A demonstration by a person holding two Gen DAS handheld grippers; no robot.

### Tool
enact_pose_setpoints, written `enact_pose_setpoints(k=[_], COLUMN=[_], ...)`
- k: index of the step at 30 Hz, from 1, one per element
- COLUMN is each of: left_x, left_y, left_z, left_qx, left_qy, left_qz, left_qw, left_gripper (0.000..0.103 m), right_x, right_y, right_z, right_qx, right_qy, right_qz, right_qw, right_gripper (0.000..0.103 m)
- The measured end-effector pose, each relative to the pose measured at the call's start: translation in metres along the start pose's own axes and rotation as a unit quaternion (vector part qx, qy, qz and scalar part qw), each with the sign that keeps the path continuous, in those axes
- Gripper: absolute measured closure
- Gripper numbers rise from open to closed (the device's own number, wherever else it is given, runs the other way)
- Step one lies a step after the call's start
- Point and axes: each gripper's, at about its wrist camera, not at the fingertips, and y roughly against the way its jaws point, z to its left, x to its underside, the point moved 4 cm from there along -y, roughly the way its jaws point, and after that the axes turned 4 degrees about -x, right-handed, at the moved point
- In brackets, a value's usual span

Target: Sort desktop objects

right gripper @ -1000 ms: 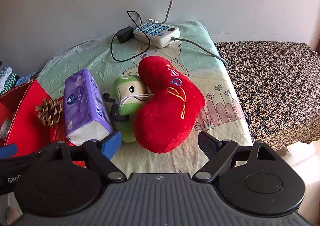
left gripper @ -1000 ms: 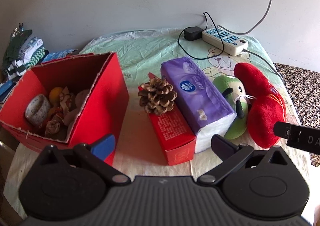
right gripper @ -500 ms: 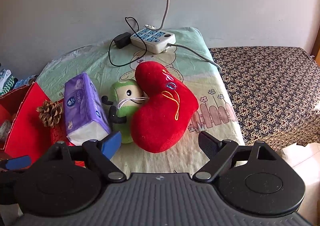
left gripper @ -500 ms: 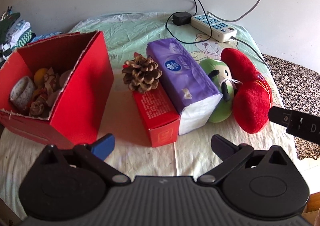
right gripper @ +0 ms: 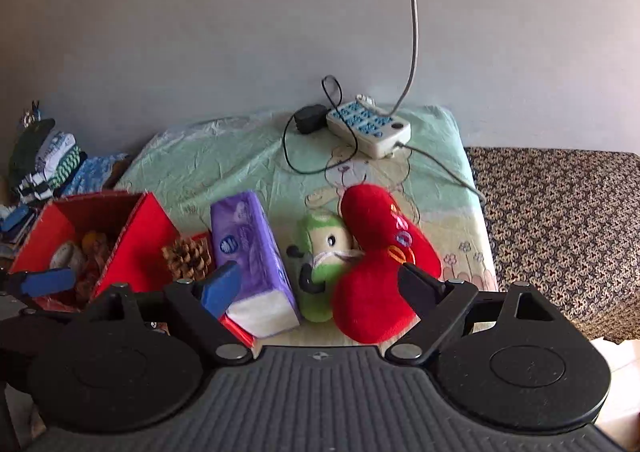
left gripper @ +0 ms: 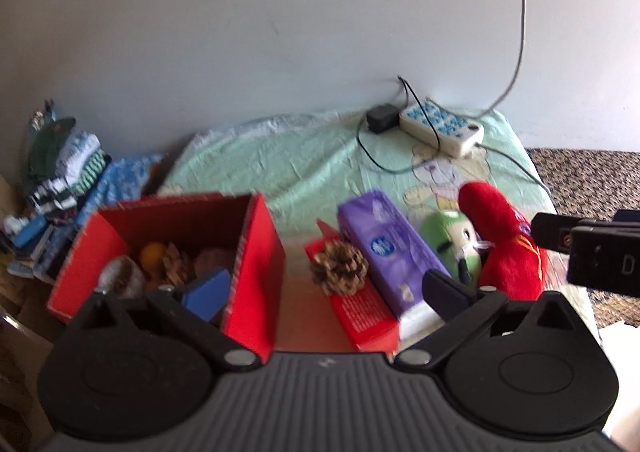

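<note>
Left claw [left gripper: 324,288]: spread wide, holding nothing, raised above the near edge of the tabletop [left gripper: 304,168]; one blue-tipped finger [left gripper: 208,290] in front of the red box, the dark finger in front of the tissue pack.

Right claw [right gripper: 320,284]: likewise released and empty, its fingers framing the tissue pack, the green toy and the red toy.

Small red carton [left gripper: 360,312]: lying flat near the front edge, touching the tissue pack on its right.

Pine cone [left gripper: 340,267]: resting on the far end of the small carton, just beside the tissue pack.

Purple tissue pack [right gripper: 250,260]: lying lengthwise, white end toward the cameras, between the carton and the green toy.

Green plush toy [right gripper: 322,264]: lying against the tissue pack on one side and the red toy on the other.

Red plush toy [right gripper: 380,272]: pressed against the green one, nearest the right edge of the tabletop.

Open red box [left gripper: 176,252]: at the left, apart from the carton; small items inside, among them something orange and pine cones; the blur hid the rest.

White power strip [right gripper: 368,128]: at the far edge against the wall, a black adapter [right gripper: 309,123] beside it.

Folded clothes [left gripper: 60,168]: stacked off the tabletop, far left.
</note>
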Motion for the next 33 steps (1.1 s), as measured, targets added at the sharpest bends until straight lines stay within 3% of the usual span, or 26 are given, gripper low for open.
enact_pose_setpoints(k=[2, 5, 8, 15, 20, 24, 33], left_x=[-0.020, -0.035, -0.034, -0.005, 0.008, 0.013, 0.024], left_y=[0.016, 0.027, 0.021, -0.002, -0.028, -0.047, -0.089], left_z=[0.008, 0.014, 0.013, 0.001, -0.002, -0.002, -0.011], left_qx=[-0.026, -0.034, -0.012, 0.010, 0.028, 0.048, 0.093], left_qy=[-0.003, 0.000, -0.002, -0.017, -0.025, -0.029, -0.039], left_qz=[-0.032, -0.055, -0.047, -0.025, -0.006, 0.012, 0.063], left_qw=[0.9991, 0.9979, 0.9988, 0.9995, 0.9993, 0.9984, 0.9929], left_gripper=[0.001, 0.001, 0.001, 0.001, 0.001, 0.001, 0.001], right_x=[-0.019, -0.038, -0.037, -0.014, -0.010, -0.008, 0.014], right_y=[0.014, 0.028, 0.030, 0.002, -0.016, -0.040, -0.068], right_z=[0.006, 0.014, 0.016, 0.001, 0.008, 0.016, 0.012], right_qx=[0.003, 0.006, 0.008, 0.003, 0.003, -0.006, 0.018], right_qy=[-0.006, -0.008, -0.014, -0.056, -0.047, -0.044, -0.069], right_qz=[-0.026, -0.057, -0.069, -0.033, -0.038, -0.009, 0.033], right_qw=[1.000, 0.998, 0.998, 0.998, 0.998, 0.999, 0.997], right_gripper=[0.015, 0.015, 0.015, 0.018, 0.022, 0.036, 0.036])
